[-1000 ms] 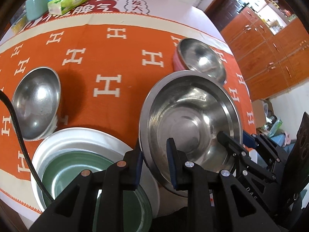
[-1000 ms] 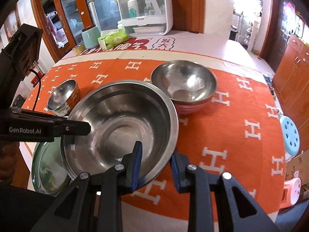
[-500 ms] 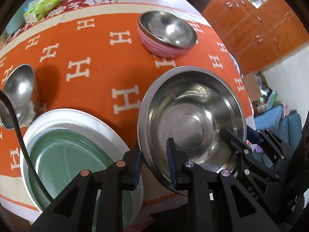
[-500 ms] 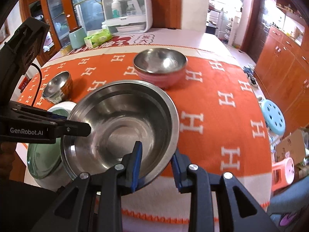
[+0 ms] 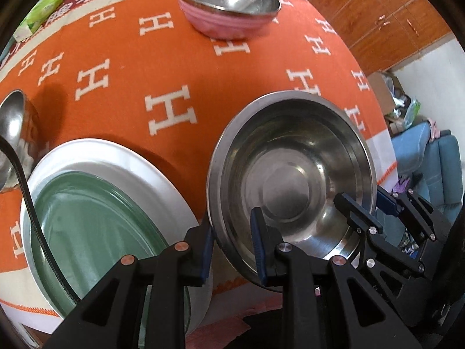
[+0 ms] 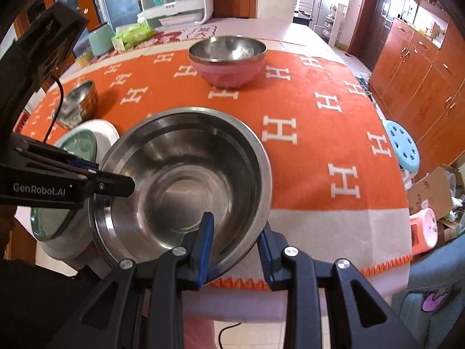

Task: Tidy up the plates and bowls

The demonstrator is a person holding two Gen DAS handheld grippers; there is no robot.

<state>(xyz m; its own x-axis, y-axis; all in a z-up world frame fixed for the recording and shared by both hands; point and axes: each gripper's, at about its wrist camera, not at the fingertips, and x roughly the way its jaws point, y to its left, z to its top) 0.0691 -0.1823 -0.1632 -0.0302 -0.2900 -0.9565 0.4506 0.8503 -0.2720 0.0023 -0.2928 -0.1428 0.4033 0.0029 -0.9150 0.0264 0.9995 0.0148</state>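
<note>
Over the orange tablecloth [image 6: 305,110], both grippers' fingers [image 5: 258,241] [image 6: 206,241] pinch the steel bowl's [image 6: 186,180] rim

My left wrist camera sits just behind the left hand-held gripper [image 5: 232,241] and looks steeply down along its fingers, very close to the steel bowl [image 5: 293,174], with the table [image 5: 174,58] filling most of the frame. My right wrist camera rides behind the right hand-held gripper [image 6: 235,247], tilted down less sharply, so it takes in the table [image 6: 319,133] and the room beyond. Both views share the steel bowl [image 6: 186,180], the pink bowl [image 5: 226,20] [image 6: 229,69] farther back and the green plate [image 5: 93,226] [image 6: 78,145]. Each camera sees the other gripper at its frame edge: right hand-held gripper [image 5: 375,206], left hand-held gripper [image 6: 96,171].
</note>
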